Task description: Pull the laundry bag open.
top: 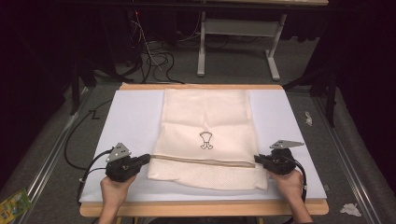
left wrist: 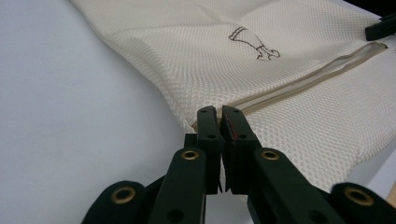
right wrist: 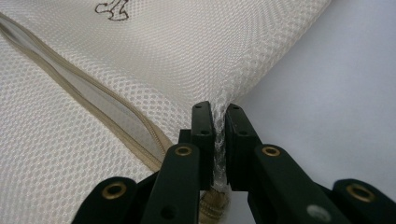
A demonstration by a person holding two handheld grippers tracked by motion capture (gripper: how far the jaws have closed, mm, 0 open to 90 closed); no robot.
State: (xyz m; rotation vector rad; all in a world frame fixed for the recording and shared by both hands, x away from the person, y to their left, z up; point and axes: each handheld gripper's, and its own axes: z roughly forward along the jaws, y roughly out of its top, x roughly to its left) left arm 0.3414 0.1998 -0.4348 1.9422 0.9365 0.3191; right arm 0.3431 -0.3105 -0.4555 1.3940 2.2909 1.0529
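Each hand-held gripper (top: 144, 158) (top: 257, 158) pinches one side edge of the mesh bag (top: 208, 135).

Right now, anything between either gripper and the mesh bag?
Nothing visible. The left gripper is shut at the mesh bag's left edge, by the zipper end; whether it pinches mesh is unclear. The right gripper has mesh between its jaws at the bag's right edge. The white mat around it is bare.

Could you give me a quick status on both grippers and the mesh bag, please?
Left gripper shut on mesh bag at its left edge, by the zipper. Right gripper shut on the right edge, mesh between its jaws. Bag flat on the white board. Nothing in the way.
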